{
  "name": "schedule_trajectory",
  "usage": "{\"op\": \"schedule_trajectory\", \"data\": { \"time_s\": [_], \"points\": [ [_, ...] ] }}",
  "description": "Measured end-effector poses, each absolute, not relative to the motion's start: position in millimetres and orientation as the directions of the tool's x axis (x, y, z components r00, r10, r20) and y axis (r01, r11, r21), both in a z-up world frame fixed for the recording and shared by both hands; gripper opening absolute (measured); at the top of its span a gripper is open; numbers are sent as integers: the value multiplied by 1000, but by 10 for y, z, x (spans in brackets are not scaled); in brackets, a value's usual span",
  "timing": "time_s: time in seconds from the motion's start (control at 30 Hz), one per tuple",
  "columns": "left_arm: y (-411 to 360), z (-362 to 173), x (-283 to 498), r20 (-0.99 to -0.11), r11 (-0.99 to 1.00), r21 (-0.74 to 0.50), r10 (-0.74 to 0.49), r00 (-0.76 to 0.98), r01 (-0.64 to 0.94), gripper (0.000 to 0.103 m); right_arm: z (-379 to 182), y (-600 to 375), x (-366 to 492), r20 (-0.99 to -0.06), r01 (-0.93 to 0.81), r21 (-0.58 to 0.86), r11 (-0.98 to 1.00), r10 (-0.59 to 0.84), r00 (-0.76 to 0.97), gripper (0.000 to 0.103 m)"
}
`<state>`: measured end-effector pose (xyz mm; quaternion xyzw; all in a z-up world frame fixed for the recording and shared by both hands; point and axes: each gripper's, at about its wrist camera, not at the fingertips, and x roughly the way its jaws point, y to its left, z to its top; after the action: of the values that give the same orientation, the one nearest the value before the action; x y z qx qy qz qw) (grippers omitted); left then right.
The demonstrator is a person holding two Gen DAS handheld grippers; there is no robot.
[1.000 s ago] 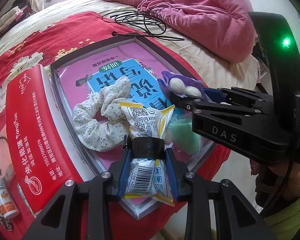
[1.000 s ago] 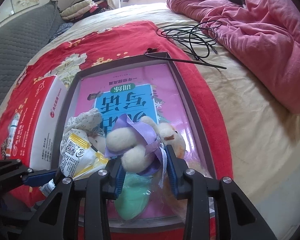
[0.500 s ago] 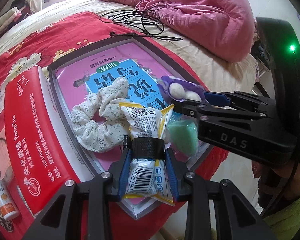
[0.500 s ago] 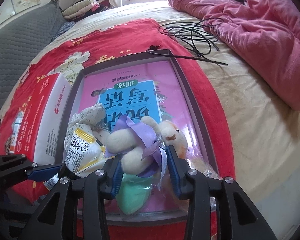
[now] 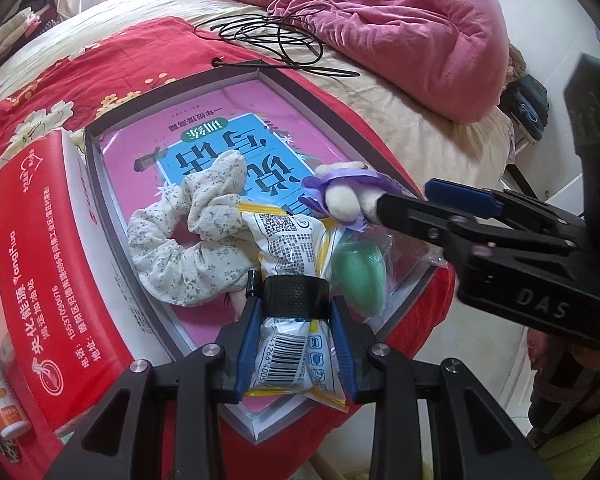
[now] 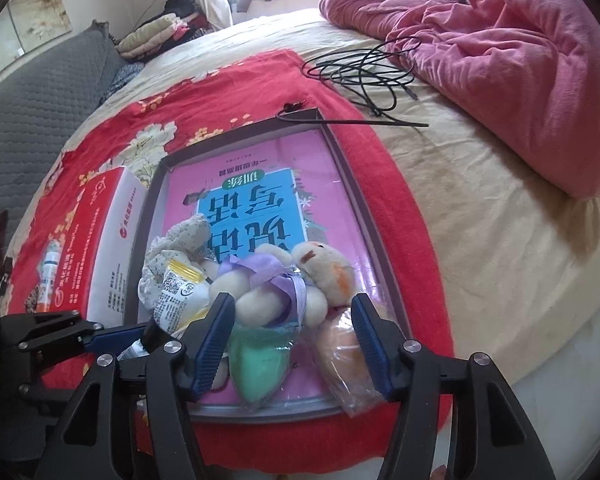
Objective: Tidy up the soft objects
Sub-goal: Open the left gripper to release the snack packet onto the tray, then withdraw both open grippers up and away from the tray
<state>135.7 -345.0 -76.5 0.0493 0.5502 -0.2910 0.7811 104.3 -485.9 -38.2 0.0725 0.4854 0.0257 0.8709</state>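
A shallow grey tray (image 5: 312, 96) lined with a pink and blue book cover lies on a red blanket. In it are a floral scrunchie (image 5: 188, 240), a green sponge in plastic (image 5: 358, 272) and a cream plush toy with a purple ribbon (image 6: 276, 292). My left gripper (image 5: 296, 344) is shut on a white and yellow snack packet (image 5: 288, 248), low over the tray's near end. My right gripper (image 6: 294, 344) is open around the plush toy, which rests on the green sponge (image 6: 260, 360). The right gripper also shows in the left wrist view (image 5: 452, 216).
A red and white box (image 5: 48, 256) lies left of the tray, with a small bottle (image 5: 0, 396) beside it. A coiled black cable (image 6: 364, 68) and a pink duvet (image 6: 512, 52) lie further back. An orange item in plastic (image 6: 348, 364) is at the tray's near right corner.
My right gripper has opened and let go of the plush toy, which now rests in the tray on the green sponge. My left gripper still holds the snack packet.
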Motion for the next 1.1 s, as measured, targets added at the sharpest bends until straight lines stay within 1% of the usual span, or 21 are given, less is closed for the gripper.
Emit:
{"op": "schedule_trajectory", "data": {
  "time_s": [0.1,0.33,0.37,0.47,0.53,0.67,0.8,1.1],
  "points": [
    [-3431,-753,1370,-881,824,-263,-417,222,502,35,-336,-4901,996,-837,39,147,988,103,537,63],
    [-3432,-683,1372,-876,824,-249,-415,244,508,35,-259,-4946,921,-830,63,145,987,87,551,63],
    [-3430,-669,1366,-875,824,-249,-416,246,509,37,-245,-4953,913,-829,66,144,987,84,553,63],
    [-3438,-633,1341,-877,825,-219,-400,265,522,48,-201,-4959,892,-824,69,146,987,82,561,63],
    [-3454,-666,1343,-893,832,-168,-355,276,528,48,-170,-4964,882,-820,70,146,987,81,566,63],
    [-3404,-690,1354,-894,838,-154,-344,288,523,48,-107,-4955,856,-810,71,147,987,79,581,63],
    [-3420,-657,1372,-893,845,-81,-297,338,528,49,-74,-4960,855,-803,74,159,984,85,590,63],
    [-3373,-667,1480,-900,862,-83,-281,334,501,51,-66,-4901,874,-809,62,148,987,85,582,63]
  ]
}}
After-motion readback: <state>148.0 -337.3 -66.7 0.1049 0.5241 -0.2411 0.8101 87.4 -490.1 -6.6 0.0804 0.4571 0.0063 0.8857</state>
